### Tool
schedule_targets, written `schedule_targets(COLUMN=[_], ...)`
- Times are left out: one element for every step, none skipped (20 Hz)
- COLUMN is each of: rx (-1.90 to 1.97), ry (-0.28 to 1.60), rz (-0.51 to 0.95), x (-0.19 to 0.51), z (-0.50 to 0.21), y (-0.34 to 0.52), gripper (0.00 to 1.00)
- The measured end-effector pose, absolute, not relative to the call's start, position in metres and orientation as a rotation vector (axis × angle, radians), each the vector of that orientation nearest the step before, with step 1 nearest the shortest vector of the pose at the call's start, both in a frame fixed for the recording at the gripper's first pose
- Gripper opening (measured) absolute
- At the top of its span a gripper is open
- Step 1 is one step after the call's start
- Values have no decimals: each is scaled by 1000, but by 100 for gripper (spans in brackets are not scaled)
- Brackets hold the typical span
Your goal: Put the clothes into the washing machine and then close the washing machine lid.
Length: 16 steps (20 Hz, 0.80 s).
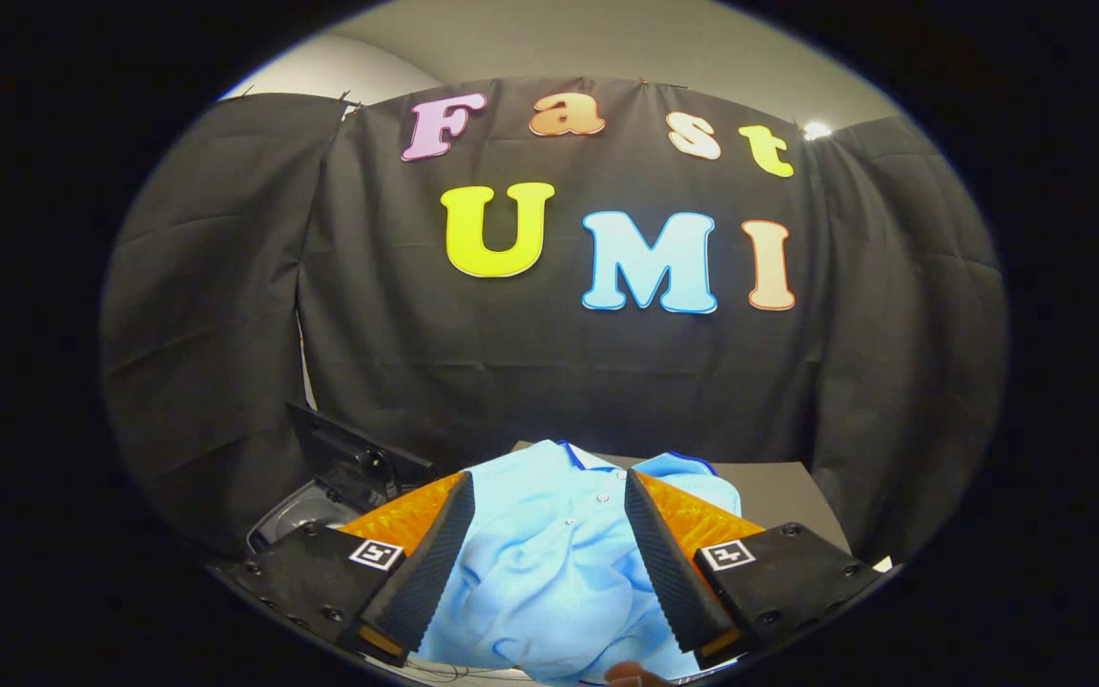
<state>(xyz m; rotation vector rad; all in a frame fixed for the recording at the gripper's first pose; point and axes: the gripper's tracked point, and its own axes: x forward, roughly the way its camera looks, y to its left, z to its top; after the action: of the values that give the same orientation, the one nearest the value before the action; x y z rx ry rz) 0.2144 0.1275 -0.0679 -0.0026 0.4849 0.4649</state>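
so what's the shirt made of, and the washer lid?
Shirt, lying between the open gripper fingers: soft light-blue woven cloth, probably cotton or a blend, matte, with rumpled folds and small buttons. Washer lid, raised beyond the left finger: dark rigid panel, likely plastic, faint sheen; can't confirm.

Gripper (pixel 549 496) fingers spread, gap between them packed with bunched light-blue shirt (pixel 549 553). Washing machine opening (pixel 297 510) ahead-left partly exposed; raised lid (pixel 349 458) stands behind it. Grey table (pixel 778 491) bare ahead-right.
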Motion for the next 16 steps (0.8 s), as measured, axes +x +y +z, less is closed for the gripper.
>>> schedule_targets(rx=[-14, -18, -5, 13, 28, 43, 54, 69, 59, 53, 59, 56, 58, 59, 70, 79], ry=[523, 572, 611, 648, 688, 715, 748, 764, 758, 746, 746, 736, 698, 672, 636, 613], rz=[455, 442, 434, 424, 418, 424, 436, 456, 430, 418, 420, 422, 402, 405, 408, 415], x=[209, 202, 197, 193, 188, 185, 180, 177, 179, 180, 180, 179, 179, 186, 192, 196], z=[-81, -97, -108, -117, -126, -133, -141, -142, -140, -138, -136, -133, -127, -112, -98, -88], y=[127, 125, 125, 125, 126, 129, 133, 137, 135, 132, 134, 135, 132, 130, 134, 139], gripper=[97, 98, 98, 98, 98, 99, 99, 95, 74, 53, 31, 10, 10, 2, 2, 2])
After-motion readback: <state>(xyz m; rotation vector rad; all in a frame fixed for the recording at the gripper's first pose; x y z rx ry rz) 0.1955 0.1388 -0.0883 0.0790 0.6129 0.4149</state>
